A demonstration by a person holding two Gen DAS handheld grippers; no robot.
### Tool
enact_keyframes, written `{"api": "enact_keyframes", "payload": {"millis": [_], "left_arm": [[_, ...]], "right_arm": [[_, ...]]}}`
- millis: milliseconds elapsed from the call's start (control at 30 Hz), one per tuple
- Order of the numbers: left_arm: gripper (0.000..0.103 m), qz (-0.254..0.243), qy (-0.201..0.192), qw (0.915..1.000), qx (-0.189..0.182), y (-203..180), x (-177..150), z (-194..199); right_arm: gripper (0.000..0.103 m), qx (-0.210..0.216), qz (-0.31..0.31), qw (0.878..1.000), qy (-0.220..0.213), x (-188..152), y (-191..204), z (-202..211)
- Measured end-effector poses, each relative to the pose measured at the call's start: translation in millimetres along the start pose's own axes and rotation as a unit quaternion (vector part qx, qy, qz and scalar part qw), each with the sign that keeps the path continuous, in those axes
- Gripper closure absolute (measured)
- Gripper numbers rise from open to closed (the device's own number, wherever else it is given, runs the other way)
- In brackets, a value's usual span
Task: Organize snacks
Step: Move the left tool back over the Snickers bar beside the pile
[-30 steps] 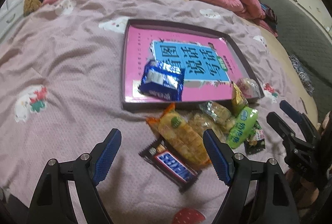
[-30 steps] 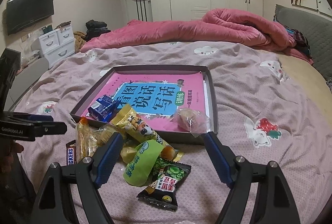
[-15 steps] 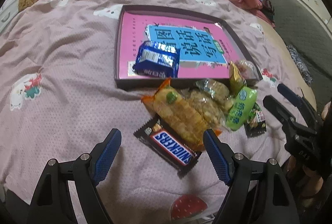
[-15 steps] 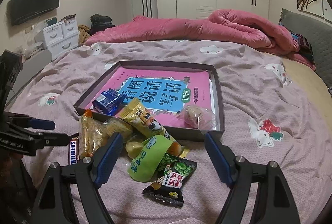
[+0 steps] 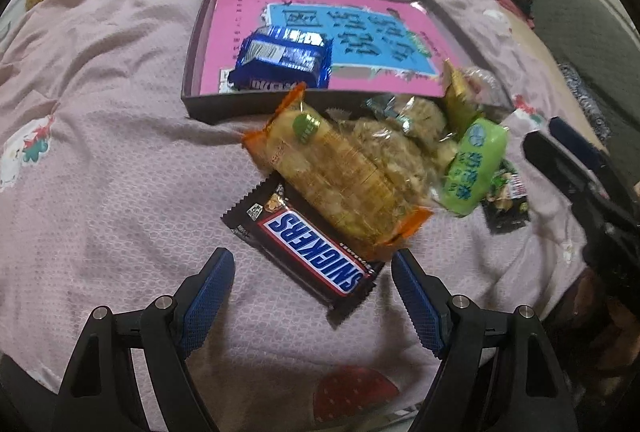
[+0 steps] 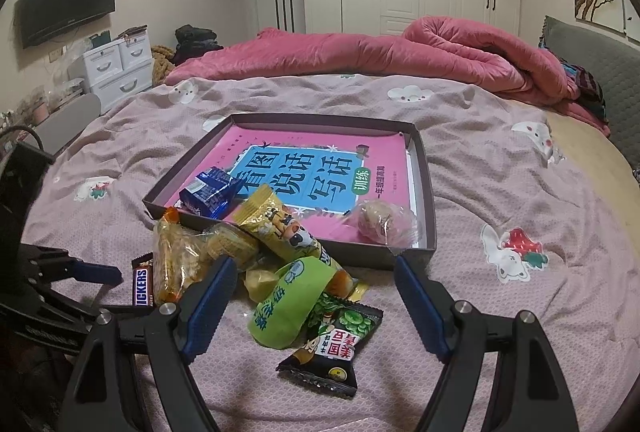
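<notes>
The left tongs [image 5: 312, 272], spread wide, are hanging over the Snickers bar [image 5: 308, 247]. Pinching across its narrow width should be working best. The right tongs [image 6: 310, 274] are gaping, empty.

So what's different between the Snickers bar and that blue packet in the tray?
The Snickers bar lies on the bedspread, outside the tray; the blue packet already sits inside it. The Snickers bar has a dark brown wrapper and lies flat; the blue packet is shiny foil and looks puffier. An orange-ended cracker pack overlaps the Snickers bar, while nothing covers the blue packet. Both are sealed snacks, and neither gripper holds them.
</notes>
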State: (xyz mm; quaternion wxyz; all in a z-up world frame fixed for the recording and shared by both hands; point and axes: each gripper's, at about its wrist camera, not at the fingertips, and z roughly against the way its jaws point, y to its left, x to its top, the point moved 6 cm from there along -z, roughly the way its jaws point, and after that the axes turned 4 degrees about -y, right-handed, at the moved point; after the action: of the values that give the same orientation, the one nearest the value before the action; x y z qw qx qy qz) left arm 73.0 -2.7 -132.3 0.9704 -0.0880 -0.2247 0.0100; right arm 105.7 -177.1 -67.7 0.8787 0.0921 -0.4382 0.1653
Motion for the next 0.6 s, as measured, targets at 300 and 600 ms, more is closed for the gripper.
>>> {"api": "enact_keyframes", "payload": {"millis": [300,600], "left_arm": [[0.021,-0.015,0.006,0.9994,0.031,-3,0,-14],[0.021,-0.007,0.015,0.9996,0.022,8,-5,-9]], "right_arm": [[0.023,0.002,-0.001,1.000,0.009,-2,-1,-9],[0.023,-0.001,0.020,1.000,0.018,1,1,-26]]}}
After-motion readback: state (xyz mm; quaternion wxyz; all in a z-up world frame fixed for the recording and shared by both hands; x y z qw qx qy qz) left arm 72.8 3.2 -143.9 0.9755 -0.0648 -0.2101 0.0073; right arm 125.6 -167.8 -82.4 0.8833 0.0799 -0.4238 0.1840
